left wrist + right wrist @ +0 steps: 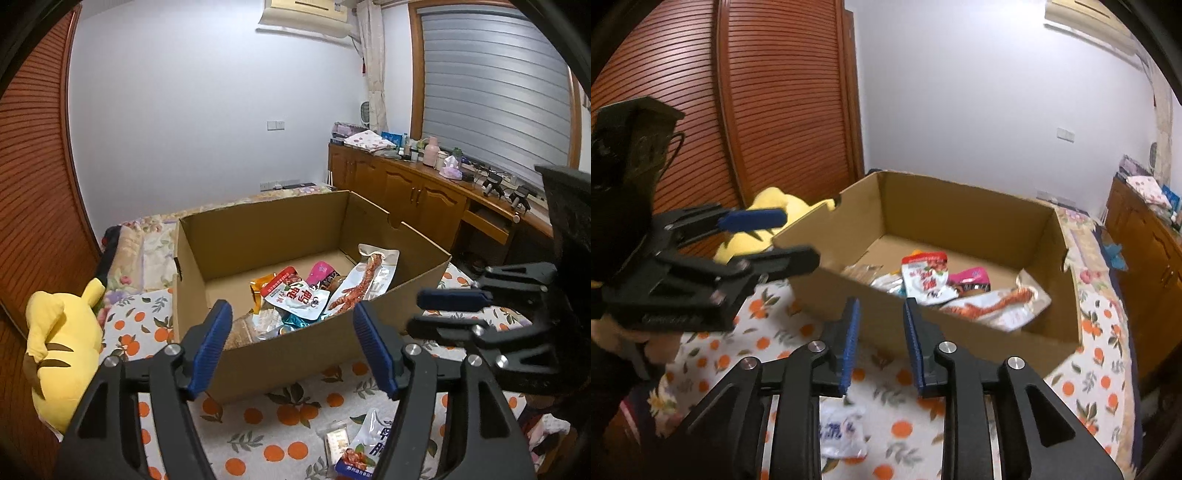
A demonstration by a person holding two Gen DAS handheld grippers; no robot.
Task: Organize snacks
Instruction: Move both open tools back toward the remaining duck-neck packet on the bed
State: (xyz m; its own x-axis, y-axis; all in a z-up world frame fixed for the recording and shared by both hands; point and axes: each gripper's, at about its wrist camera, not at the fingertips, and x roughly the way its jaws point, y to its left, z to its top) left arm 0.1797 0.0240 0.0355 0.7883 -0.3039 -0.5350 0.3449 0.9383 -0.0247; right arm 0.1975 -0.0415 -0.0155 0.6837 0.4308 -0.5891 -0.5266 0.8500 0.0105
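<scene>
While both tools hover over the bed (295, 410), the left hand-held gripper (291, 332) is spread wide and holds nothing; the right hand-held gripper (881, 334) is parted and likewise bare. Several snack packets (295, 295) lie inside the cardboard box (306, 343) (near corner). Two more packets (354, 443) rest on the orange-print bedspread just before it.

Dim indoor light, fisheye-warped, slightly blurred edges
</scene>
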